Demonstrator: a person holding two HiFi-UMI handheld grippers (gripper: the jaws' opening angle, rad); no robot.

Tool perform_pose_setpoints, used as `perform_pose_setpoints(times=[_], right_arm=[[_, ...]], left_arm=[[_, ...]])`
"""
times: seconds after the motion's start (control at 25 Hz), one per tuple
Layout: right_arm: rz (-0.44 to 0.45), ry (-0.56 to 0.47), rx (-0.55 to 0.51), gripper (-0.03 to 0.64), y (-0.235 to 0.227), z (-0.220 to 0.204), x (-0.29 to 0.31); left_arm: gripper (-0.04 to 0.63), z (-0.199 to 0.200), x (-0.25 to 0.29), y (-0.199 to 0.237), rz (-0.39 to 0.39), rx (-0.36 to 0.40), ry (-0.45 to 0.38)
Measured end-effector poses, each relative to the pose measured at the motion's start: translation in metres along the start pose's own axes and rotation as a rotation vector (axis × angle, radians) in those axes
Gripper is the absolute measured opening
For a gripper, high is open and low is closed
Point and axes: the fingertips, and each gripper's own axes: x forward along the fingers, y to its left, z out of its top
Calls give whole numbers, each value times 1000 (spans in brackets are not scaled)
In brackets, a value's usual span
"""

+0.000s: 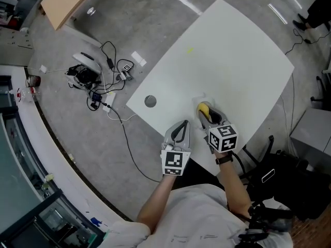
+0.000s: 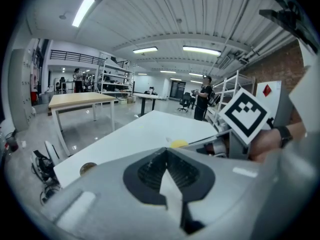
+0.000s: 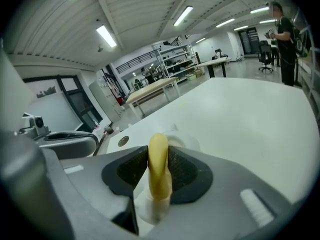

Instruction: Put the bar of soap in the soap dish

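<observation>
Step in hand: placing. The soap is carried and poised at the dish, not yet set down.

Left to right in the head view:
- Round cable port (image 1: 150, 101) sits in the table (image 1: 232, 50), left of centre. Not relevant.
- Left gripper (image 1: 181, 125) is low centre, over the table's near edge. Its own view shows the pads meeting at the tips with nothing between them. It is idle and beside the right one, not touching it.
- Right gripper (image 1: 208, 115) is just right of it, angled down. Its jaws are clamped on the soap (image 3: 159, 169), a yellow bar held on edge, one pad on each broad face and the top end sticking out past the tips.
- Dish (image 3: 186, 143) is white on white and hard to read from above. In the right gripper view it lies directly behind the soap, very near. I can't tell whether they touch.

Next move, my call: lower the bar that last bit and tip it flatter so it lands inside the rim, then spread the jaws and back out along their line.

Risk: the bar is on edge, so it may topple or slide off the rim when released.
</observation>
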Motion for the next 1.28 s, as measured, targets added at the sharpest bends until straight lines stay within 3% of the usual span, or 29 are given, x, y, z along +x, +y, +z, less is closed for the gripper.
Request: perform_pose_setpoints(times=[0.16,0.32,0.48,0.56,0.6,1.0,1.28], right_arm=[[-47,-56,-48,186,-4,17,-10],[-60,-107,-64,187,1,26,-31],[-57,-151,-92,142,16,34,-59],[-56,-188,-123,31,28,37,-77],[-56,-210,-142,9,35,40,-87],[-105,-437,-289,9,125,41,-202],[-113,-556,-394,9,199,8,-285]], left_arm=[[2,2,-4,-4,-5,6,-8],[2,10,-15,-11,-15,16,-42],[2,28,-30,-22,-20,34,-92],[2,37,-40,-29,-22,47,-122],[2,42,-46,-32,-23,54,-140],[2,88,-149,-70,-51,122,-340],[2,76,-229,-102,-83,116,-424]])
